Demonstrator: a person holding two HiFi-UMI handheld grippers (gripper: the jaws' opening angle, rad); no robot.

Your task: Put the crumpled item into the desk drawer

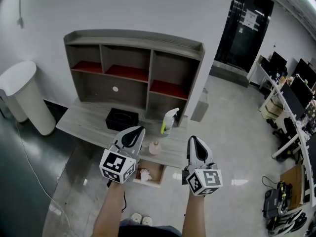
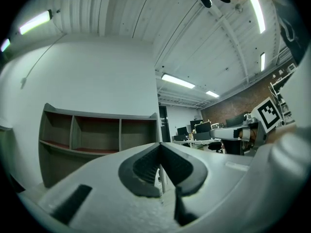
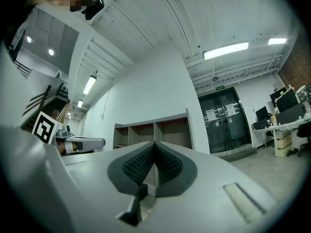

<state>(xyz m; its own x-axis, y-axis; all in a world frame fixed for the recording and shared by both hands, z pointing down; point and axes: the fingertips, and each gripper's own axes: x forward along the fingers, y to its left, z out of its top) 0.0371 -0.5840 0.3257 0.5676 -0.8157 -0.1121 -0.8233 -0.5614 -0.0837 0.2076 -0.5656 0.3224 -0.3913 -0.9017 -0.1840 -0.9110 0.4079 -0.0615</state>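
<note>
Seen from above, a grey bench [image 1: 84,122] has its drawer [image 1: 157,175] pulled out below the front edge. A pale crumpled item [image 1: 144,175] seems to lie inside the drawer, though it is small and unclear. The left gripper [image 1: 137,131] and right gripper [image 1: 193,140] hover above, both with jaws pressed together on nothing. The drawer probably needs closing next. Push its front squarely and slowly, so the item does not catch.

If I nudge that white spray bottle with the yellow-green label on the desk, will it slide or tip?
The white spray bottle stands upright, tall over a narrow base, so a high push would probably tip it. Its plastic looks smooth, so the jaws may slip. Its fill level is not visible, so weight is uncertain.
</note>
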